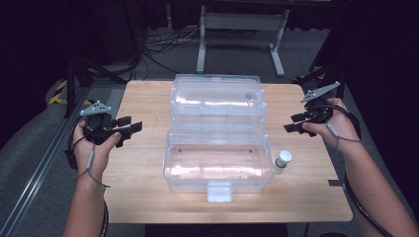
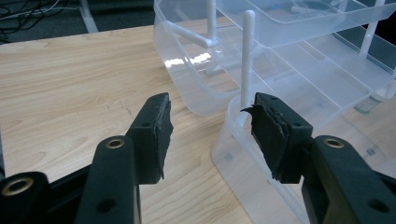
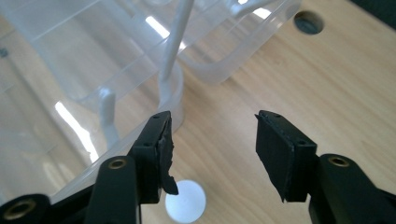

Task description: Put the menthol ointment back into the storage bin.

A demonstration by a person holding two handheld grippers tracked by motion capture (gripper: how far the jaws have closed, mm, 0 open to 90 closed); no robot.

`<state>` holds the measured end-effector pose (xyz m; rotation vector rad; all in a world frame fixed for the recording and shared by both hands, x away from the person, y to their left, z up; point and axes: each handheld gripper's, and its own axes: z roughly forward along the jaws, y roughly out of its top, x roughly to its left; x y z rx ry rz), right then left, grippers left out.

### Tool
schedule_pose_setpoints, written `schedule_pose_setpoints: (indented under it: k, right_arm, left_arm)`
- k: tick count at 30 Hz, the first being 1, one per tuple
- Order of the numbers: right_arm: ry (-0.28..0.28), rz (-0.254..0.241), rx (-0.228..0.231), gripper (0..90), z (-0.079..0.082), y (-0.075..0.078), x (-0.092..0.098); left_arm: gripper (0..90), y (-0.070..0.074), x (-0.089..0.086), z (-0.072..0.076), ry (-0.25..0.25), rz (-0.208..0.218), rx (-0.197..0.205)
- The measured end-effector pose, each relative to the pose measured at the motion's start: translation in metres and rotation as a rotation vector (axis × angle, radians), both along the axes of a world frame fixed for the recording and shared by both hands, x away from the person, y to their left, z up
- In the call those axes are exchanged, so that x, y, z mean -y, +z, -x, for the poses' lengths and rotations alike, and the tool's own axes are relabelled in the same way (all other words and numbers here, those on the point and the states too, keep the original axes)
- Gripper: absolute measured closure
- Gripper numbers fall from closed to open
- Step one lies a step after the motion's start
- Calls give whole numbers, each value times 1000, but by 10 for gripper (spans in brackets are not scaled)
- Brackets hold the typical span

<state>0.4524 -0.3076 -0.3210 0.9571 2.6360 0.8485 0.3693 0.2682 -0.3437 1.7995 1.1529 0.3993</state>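
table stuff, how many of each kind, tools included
clear plastic organiser box, open with its trays fanned out: 1
small white-capped bottle: 1
black hand-held tools, left tool and right tool, both open and holding nothing: 2
total: 4

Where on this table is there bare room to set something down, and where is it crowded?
Bare wood lies between the left gripper and the clear plastic box, and along the table front edge. Right of the box it is tighter: a small white-capped bottle stands by the box's corner, below the right gripper. The box takes the middle.
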Motion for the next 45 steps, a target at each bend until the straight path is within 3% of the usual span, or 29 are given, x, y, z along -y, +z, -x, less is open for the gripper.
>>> schedule_pose_setpoints:
  k: [2,8,12,24,33,45]
  right_arm:
    - [26,15,-26,452,1,-2,-3]
    - [54,68,-46,434,1,-8,-11]
    - [40,122,-71,427,0,-18,-14]
    - [69,196,-169,420,-2,-47,-19]
    - [85,286,-224,420,-3,-67,-22]
    - [94,331,-282,413,-4,-88,-21]
  left_arm:
    - [480,0,-1,1,4,2,-1]
    - [478,1,-1,1,0,0,-1]
    - [477,0,0,1,-4,-2,-6]
    - [476,-2,2,-1,-12,-6,-13]
    - [474,-3,3,-2,-11,-5,-20]
    - [476,-5,2,-4,-13,-6,-22]
